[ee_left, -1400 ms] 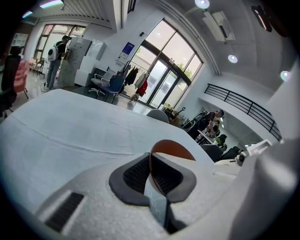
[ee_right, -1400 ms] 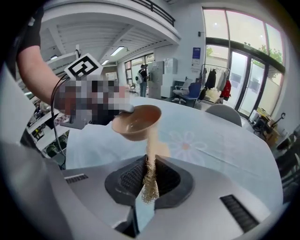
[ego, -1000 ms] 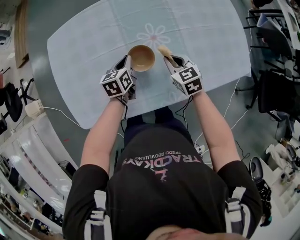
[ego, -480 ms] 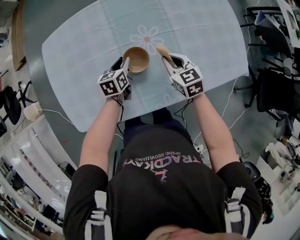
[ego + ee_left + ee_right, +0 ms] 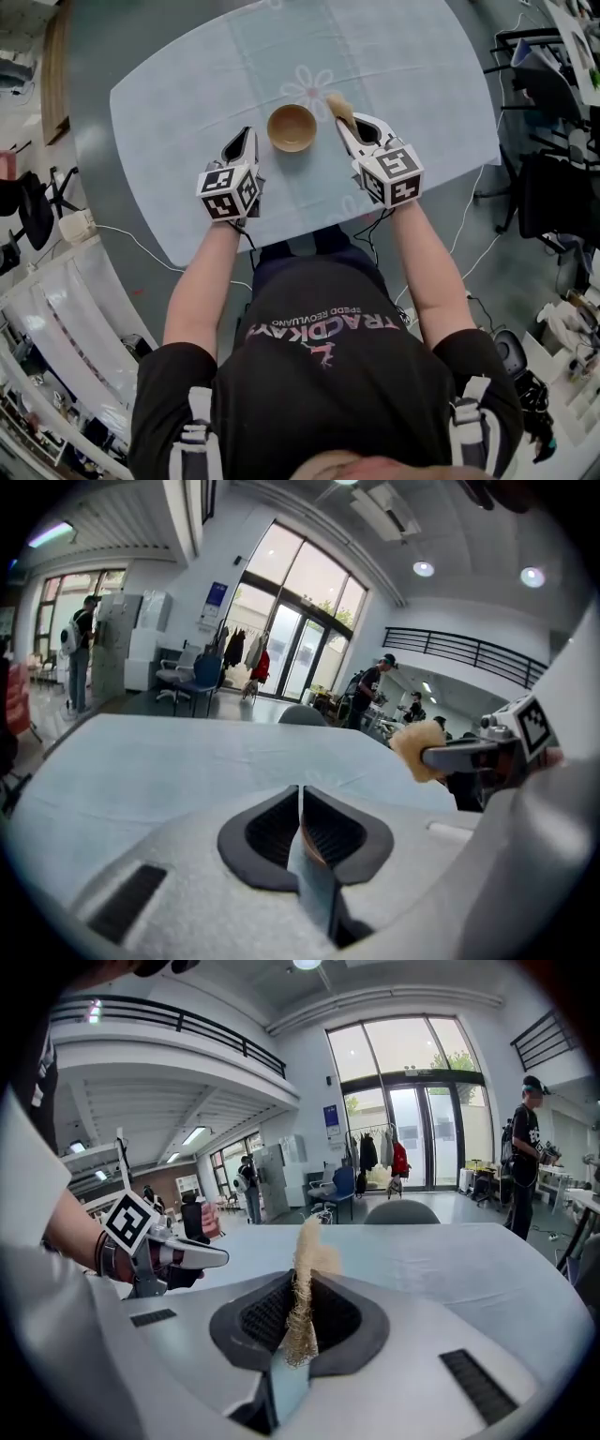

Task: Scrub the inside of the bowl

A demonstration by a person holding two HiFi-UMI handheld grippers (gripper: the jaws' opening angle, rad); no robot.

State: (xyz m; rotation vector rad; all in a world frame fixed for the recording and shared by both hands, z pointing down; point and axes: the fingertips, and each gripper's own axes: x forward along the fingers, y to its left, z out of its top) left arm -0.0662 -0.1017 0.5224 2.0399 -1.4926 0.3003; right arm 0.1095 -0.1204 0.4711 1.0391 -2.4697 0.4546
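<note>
The bowl point(image 5: 292, 127) stands open side up on the pale surface point(image 5: 422, 75), free of both tools. Just right of the bowl, the right tool point(image 5: 352, 131) pinches a tan, fibrous scrubber point(image 5: 336, 106). The scrubber's free end pokes past the jaws beside the bowl's right rim, apparently not touching it. Left of the bowl and a little apart, the left tool point(image 5: 244, 141) has its jaws pressed together with nothing plainly held. The right tool is nearer, so the scrubber probably needs to go leftward and down into the bowl. Unsteadied, the bowl might slide.
</note>
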